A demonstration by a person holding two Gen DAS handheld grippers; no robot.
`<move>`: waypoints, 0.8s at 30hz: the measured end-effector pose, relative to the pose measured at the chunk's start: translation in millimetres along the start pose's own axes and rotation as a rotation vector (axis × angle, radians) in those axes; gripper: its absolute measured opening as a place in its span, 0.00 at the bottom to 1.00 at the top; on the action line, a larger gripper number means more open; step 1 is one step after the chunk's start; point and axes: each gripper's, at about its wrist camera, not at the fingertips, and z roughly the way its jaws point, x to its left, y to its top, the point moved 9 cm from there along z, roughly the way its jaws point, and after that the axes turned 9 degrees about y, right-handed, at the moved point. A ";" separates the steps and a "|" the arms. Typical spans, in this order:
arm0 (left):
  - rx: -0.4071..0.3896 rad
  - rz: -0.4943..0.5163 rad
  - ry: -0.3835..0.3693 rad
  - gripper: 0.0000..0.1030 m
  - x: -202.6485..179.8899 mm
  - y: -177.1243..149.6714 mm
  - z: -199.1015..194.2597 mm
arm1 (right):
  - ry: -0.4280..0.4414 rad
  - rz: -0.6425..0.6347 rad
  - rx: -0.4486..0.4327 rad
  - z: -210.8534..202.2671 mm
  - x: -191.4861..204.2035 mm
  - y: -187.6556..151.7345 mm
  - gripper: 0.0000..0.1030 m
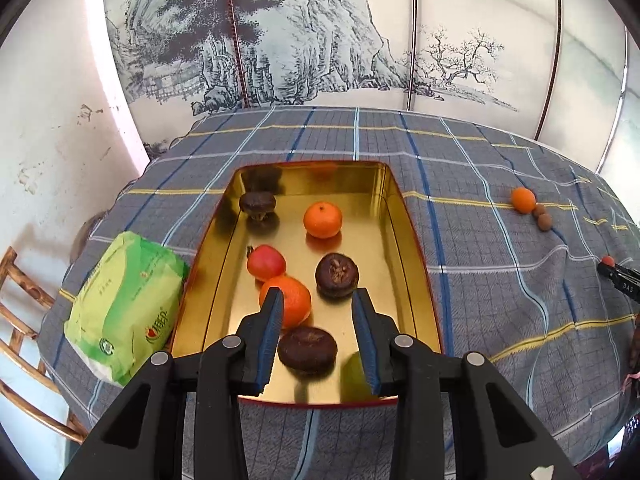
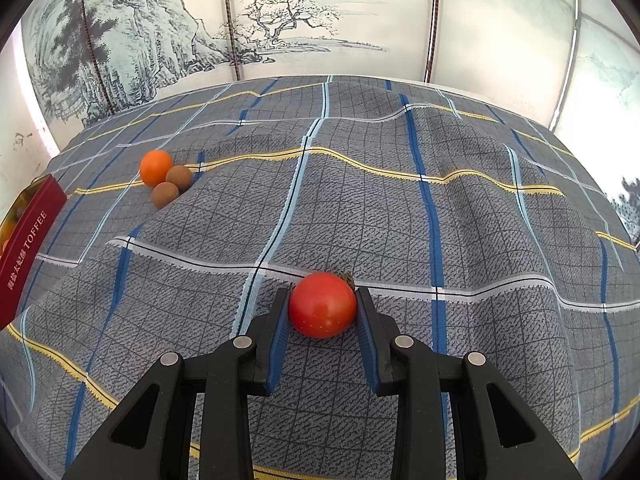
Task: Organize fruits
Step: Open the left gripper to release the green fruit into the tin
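Gripping glossy round tomato point(image 2: 322, 305), right tool point(image 2: 322, 308) clamped; left tool point(image 1: 319, 308) near-closed, empty, above gold tin point(image 1: 404, 216).

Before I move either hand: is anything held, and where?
The right gripper holds the red tomato by its sides. The left gripper holds nothing, above the tin.

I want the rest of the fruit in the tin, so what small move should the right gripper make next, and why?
Probably lift the red tomato off the checked cloth and carry it left towards the gold tin. The right gripper already has its pads against both sides of the tomato, so the grip looks set. The tin already holds other fruit and still has bare floor.
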 end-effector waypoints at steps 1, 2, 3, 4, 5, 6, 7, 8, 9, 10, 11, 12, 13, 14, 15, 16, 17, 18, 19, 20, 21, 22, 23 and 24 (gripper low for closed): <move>-0.006 -0.007 -0.004 0.30 0.7 1.6 -0.8 | -0.002 0.000 0.000 -0.2 0.1 -0.1 0.33; -0.014 -0.018 -0.008 0.31 3.0 3.5 -2.6 | -0.002 -0.001 0.000 -0.3 0.1 0.0 0.33; -0.019 -0.024 -0.006 0.31 5.1 4.8 -3.9 | -0.002 -0.001 0.000 -0.3 0.1 0.0 0.33; -0.024 -0.028 0.000 0.31 7.2 6.0 -5.1 | -0.002 0.000 0.000 -0.3 0.2 0.0 0.33; -0.029 -0.032 0.005 0.31 9.6 6.7 -6.8 | -0.002 0.000 0.000 -0.2 0.3 0.0 0.33; -0.031 -0.038 0.006 0.31 11.5 6.7 -8.7 | -0.002 0.000 0.000 -0.2 0.4 0.0 0.33; -0.033 -0.041 0.005 0.31 12.4 6.2 -10.6 | -0.003 -0.001 0.000 -0.2 0.4 0.0 0.33; -0.036 -0.041 0.009 0.31 13.0 4.9 -14.0 | -0.004 -0.002 0.000 -0.2 0.4 0.0 0.33; -0.041 -0.037 0.017 0.31 13.2 4.1 -16.4 | -0.007 -0.005 0.001 0.2 0.5 -0.2 0.33; -0.049 -0.033 0.031 0.32 13.7 2.7 -20.3 | -0.011 -0.008 0.002 0.6 0.6 -0.5 0.32; -0.052 -0.031 0.039 0.36 13.9 1.5 -22.9 | -0.016 -0.012 0.003 0.9 0.6 -0.7 0.32; -0.054 -0.030 0.041 0.41 13.7 -0.1 -25.9 | -0.019 -0.015 0.003 1.6 0.9 -1.0 0.32; -0.056 -0.031 0.041 0.43 13.4 -1.9 -29.0 | -0.021 -0.018 0.004 1.9 0.9 -1.1 0.32; -0.058 -0.031 0.041 0.48 12.6 -3.5 -32.3 | -0.022 -0.021 0.004 2.0 0.7 -1.3 0.32; -0.061 -0.028 0.046 0.50 11.6 -5.3 -36.1 | -0.023 -0.024 0.005 2.1 1.3 -1.3 0.32; -0.064 -0.023 0.054 0.50 11.1 -6.8 -39.4 | -0.025 -0.030 0.006 2.1 1.5 -1.5 0.32; -0.071 -0.014 0.066 0.51 10.0 -7.8 -43.8 | -0.028 -0.039 0.009 2.0 1.9 -2.0 0.32; -0.077 -0.007 0.069 0.53 8.8 -8.4 -47.0 | -0.026 -0.040 0.013 1.3 3.3 -2.2 0.32; -0.082 -0.002 0.071 0.55 7.8 -8.7 -49.8 | -0.021 -0.040 0.019 0.5 5.3 -2.9 0.32; -0.092 0.005 0.079 0.59 7.2 -9.0 -54.0 | -0.019 -0.043 0.025 -0.6 6.5 -4.0 0.32; -0.099 0.008 0.085 0.62 7.1 -9.0 -57.0 | -0.019 -0.047 0.026 -2.4 8.9 -4.5 0.32; -0.107 0.011 0.089 0.63 6.5 -8.7 -59.7 | -0.017 -0.052 0.021 -5.6 11.9 -4.3 0.32; -0.116 0.016 0.091 0.65 5.5 -8.4 -63.3 | -0.011 -0.054 0.016 -9.2 15.4 -4.3 0.32; -0.123 0.020 0.094 0.65 5.0 -8.4 -65.9 | -0.003 -0.058 0.010 -13.5 20.1 -3.7 0.32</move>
